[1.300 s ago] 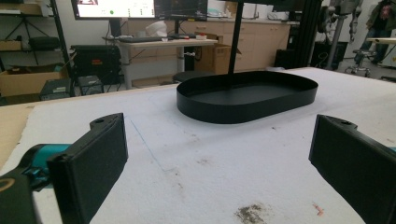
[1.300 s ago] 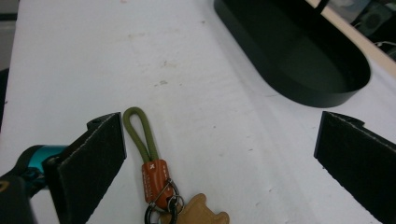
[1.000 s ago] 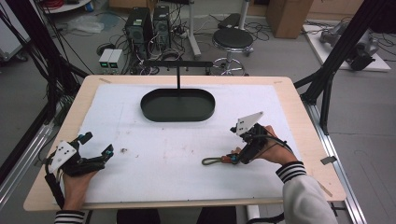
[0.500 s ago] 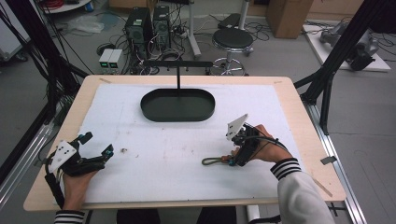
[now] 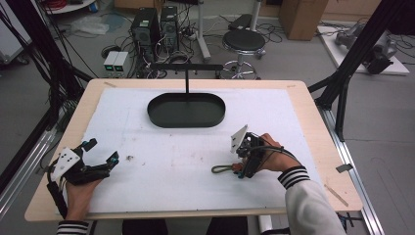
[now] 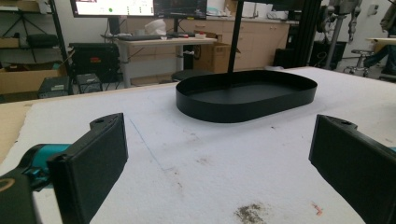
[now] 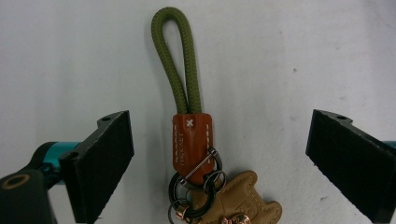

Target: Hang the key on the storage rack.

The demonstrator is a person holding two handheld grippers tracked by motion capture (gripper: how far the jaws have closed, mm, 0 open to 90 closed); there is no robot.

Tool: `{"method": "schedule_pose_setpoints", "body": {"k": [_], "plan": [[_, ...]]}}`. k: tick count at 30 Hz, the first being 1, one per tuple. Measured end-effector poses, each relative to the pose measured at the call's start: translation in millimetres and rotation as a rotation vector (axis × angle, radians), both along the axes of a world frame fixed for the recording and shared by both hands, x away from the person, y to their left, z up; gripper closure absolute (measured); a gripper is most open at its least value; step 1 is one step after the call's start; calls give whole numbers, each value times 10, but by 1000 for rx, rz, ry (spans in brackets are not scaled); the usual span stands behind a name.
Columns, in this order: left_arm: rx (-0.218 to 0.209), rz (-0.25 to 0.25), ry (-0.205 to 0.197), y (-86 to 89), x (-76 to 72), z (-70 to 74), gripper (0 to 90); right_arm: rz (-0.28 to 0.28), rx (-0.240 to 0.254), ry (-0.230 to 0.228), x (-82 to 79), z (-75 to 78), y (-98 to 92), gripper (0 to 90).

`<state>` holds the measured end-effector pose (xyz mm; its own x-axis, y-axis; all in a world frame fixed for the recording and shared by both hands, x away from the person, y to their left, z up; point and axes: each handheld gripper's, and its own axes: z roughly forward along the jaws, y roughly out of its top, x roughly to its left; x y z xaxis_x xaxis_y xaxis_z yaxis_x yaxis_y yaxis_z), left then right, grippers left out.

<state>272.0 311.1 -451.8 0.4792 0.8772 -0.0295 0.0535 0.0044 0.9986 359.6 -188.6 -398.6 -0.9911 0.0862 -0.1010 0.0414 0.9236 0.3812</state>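
Observation:
A keychain [image 7: 191, 140] lies flat on the white mat: an olive-green rope loop [image 7: 180, 60], an orange leather clasp, metal rings and a tan leather charm [image 7: 238, 200]. In the high view the keychain [image 5: 222, 168] lies at the right front of the table. My right gripper [image 7: 219, 135] is open, low over it, with one black jaw on each side of the clasp and touching nothing. In the high view, my right gripper [image 5: 241, 170] points left at the keychain. My left gripper [image 5: 102, 151] rests open and empty at the left front of the table; the left gripper view also shows my left gripper [image 6: 219, 140] open.
A black oval tray [image 5: 186, 125] sits at the back middle of the mat, with a thin black post and crossbar [image 5: 186, 66] rising behind it. The left gripper view looks toward that tray [image 6: 245, 112]. Small dark smudges [image 6: 250, 212] mark the mat.
My right gripper has moved a little left and down over the keychain. The left gripper has stayed where it was.

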Motion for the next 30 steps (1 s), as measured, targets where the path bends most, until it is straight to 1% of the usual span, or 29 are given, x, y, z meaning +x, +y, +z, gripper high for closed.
{"method": "schedule_pose_setpoints", "body": {"k": [1,2,3,6,8,9,11,16,19,21,23,25,26,27,28,29,30], "plan": [[-1,0,-1,0,0,0,49,9,-11,0,-1,-4,10,122],[-1,0,-1,0,0,0,49,9,-11,0,-1,-4,10,122],[-1,0,-1,2,-1,0,49,23,-33,0,-3,-12,23,140],[-3,0,0,3,0,0,49,22,-45,11,-3,-20,30,167],[-4,0,0,3,1,0,49,28,-50,14,1,-22,32,206],[-4,-1,0,3,1,0,49,27,-58,19,-3,-20,34,230],[-4,0,0,3,1,-1,49,44,-75,18,-5,-25,40,267],[-2,0,0,3,0,0,49,68,-117,18,-18,-43,68,354],[-2,-1,0,3,0,0,49,74,-129,24,-16,-47,89,406],[-2,-1,0,4,0,0,49,73,-128,27,-17,-51,97,437],[-3,-1,0,4,0,0,49,79,-141,31,-13,-48,102,477],[-3,-1,0,4,0,0,49,82,-147,34,-13,-49,103,495],[-3,-2,0,5,1,0,49,89,-164,32,-7,-42,109,550],[-3,-2,0,5,1,0,49,90,-163,34,-5,-38,111,583],[-4,-1,1,5,0,-1,49,90,-163,34,-5,-38,111,583],[-4,-1,1,5,0,0,49,97,-170,40,-6,-38,125,646],[-4,-1,1,5,0,0,49,97,-170,40,-6,-38,125,646]]}}
